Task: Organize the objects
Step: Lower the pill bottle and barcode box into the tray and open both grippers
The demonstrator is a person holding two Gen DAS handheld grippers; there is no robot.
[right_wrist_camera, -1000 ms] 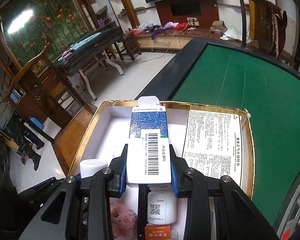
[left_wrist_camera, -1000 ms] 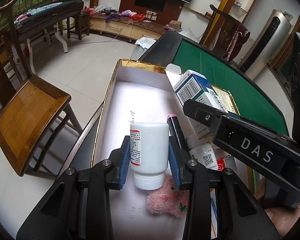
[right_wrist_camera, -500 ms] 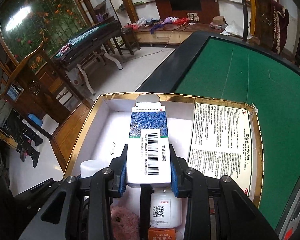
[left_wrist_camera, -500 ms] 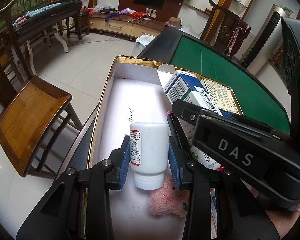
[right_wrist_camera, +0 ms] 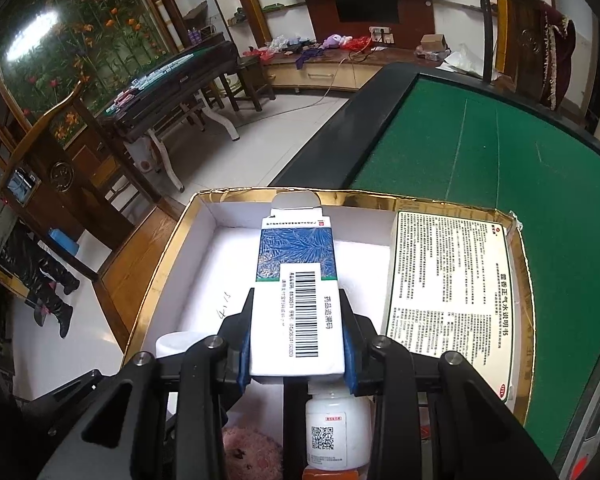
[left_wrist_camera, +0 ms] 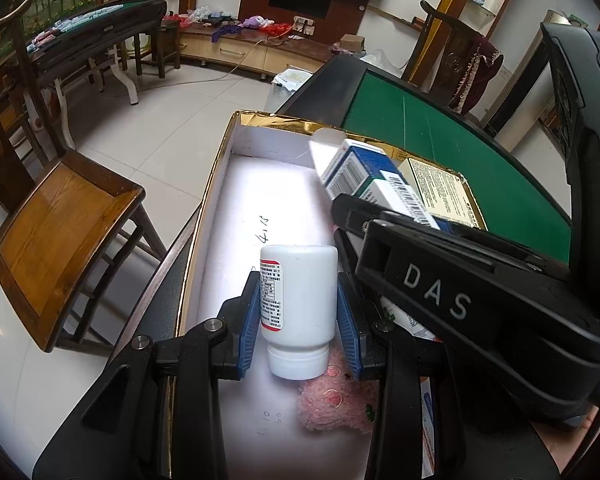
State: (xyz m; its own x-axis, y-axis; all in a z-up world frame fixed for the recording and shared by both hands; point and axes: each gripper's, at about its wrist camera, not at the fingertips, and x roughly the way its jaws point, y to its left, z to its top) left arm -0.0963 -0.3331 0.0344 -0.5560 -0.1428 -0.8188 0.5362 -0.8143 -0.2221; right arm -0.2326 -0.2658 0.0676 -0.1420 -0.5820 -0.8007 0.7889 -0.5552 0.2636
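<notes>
My left gripper [left_wrist_camera: 299, 312] is shut on a white pill bottle [left_wrist_camera: 299, 300], held cap toward the camera above the white floor of a gold-rimmed box [left_wrist_camera: 236, 216]. My right gripper [right_wrist_camera: 297, 342] is shut on a blue-and-white medicine carton [right_wrist_camera: 296, 288] with a barcode, its end flap open, held over the same gold-rimmed box [right_wrist_camera: 168, 260]. In the left wrist view the medicine carton [left_wrist_camera: 364, 174] and the right gripper's black body reach in from the right. A pink plush toy [left_wrist_camera: 336, 404] lies on the box floor under the bottle.
A second white bottle [right_wrist_camera: 336, 432] with a QR label lies beneath the right gripper. A flat box printed with text [right_wrist_camera: 448, 296] rests along the right wall. The box sits on a green felt table [right_wrist_camera: 480, 148]. A wooden chair [left_wrist_camera: 56, 224] stands left of it.
In the left wrist view the right gripper with the carton has come closer and fills more of the right side. Both views have shifted slightly back over the box. The grips are unchanged.
</notes>
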